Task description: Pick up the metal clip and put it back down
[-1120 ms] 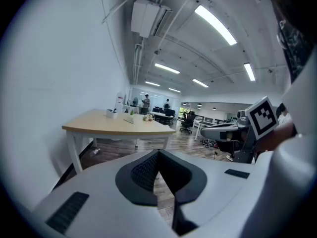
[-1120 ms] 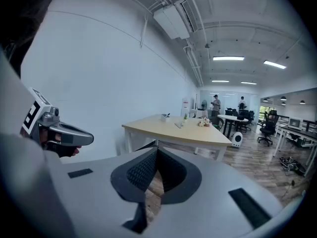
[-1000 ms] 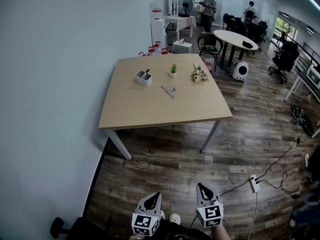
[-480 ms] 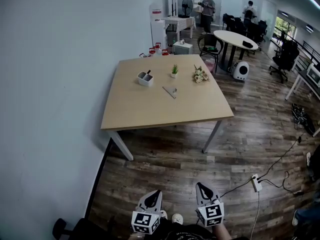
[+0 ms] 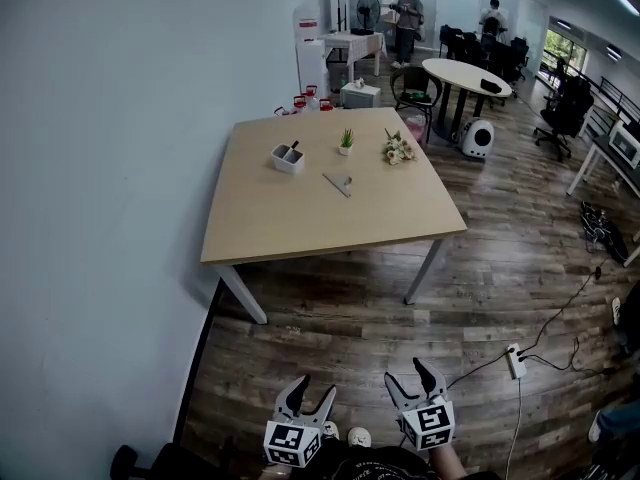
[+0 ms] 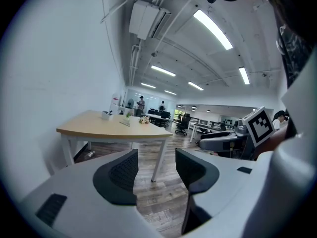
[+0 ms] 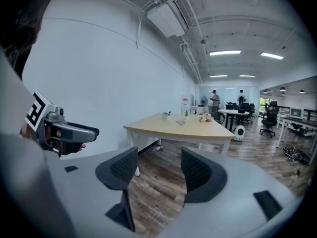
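the left hand-held gripper (image 5: 314, 389) and the right hand-held gripper (image 5: 410, 378) hang side by side low over the wood floor (image 5: 350, 328), well short of the counter (image 5: 300, 223) and pointing toward it. both have just been opening their jaws, which now stand spread wide. each gripper view shows only floor planks and the counter's near side through the gap, with nothing between the pads.

the metal clip (image 5: 338, 183) lies flat on the counter, a little past its middle toward the far edge, touching none of the other things there. three things stand nearer the counter's far edge than the clip. a white holder (image 5: 288, 156) with dark items in it is toward the far left, a small potted plant (image 5: 346, 141) near the middle, and a bunch of pale flowers (image 5: 399, 148) toward the far right. between the grippers and the clip lie a stretch of floor, the counter's near edge and the near half of its top.

the counter's left side runs just beside a pale wall (image 5: 100, 168). red-capped containers (image 5: 310, 96) sit on the floor past the counter's far left corner. a round table (image 5: 465, 73) with a dark chair (image 5: 415, 86) and a white rounded device (image 5: 479, 140) stands past the far right corner. a power strip (image 5: 512, 363) with its cable lies on the floor off the counter's near right side. two people (image 5: 405, 13) stand far beyond the counter.
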Tool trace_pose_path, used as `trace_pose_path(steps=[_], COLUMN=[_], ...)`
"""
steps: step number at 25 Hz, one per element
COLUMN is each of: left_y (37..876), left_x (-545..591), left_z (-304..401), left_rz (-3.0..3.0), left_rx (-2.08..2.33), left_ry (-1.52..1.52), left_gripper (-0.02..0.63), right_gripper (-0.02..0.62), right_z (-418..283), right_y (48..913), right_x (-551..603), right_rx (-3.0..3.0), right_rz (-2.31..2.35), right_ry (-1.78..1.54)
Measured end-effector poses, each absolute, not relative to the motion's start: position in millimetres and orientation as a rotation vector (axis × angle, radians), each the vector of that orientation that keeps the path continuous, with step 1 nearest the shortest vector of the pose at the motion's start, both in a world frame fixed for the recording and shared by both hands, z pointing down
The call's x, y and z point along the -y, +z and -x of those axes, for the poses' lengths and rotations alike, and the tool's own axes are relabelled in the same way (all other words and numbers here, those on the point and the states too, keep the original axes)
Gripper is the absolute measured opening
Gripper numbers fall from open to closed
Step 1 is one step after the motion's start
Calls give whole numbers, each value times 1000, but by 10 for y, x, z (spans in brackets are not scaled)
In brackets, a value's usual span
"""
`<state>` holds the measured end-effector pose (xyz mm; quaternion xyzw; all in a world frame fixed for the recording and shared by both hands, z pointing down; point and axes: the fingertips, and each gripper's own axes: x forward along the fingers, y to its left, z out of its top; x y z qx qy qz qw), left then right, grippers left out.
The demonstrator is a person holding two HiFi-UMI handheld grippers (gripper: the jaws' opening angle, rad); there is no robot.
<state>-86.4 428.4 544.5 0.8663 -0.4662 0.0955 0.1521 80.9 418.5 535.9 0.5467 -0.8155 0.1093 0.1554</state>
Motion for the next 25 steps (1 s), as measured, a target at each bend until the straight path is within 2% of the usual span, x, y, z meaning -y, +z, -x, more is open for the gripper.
trace_pose_path(steps=[15,25], left_y=[5544,5683], left_x=[-3991,-3618], left_z=[1203,1069], left_rz=[-2543,-2495], left_rx=[1236,1254], left_ry=[307,304], left_gripper=[238,238], right_gripper=[278,278], right_z=[-380,-423], right_y=[5505,5678], right_x=[-4054,-3529], right_rx=[2320,2350], right_rz=[-1598,-1525], right_ry=[366,386])
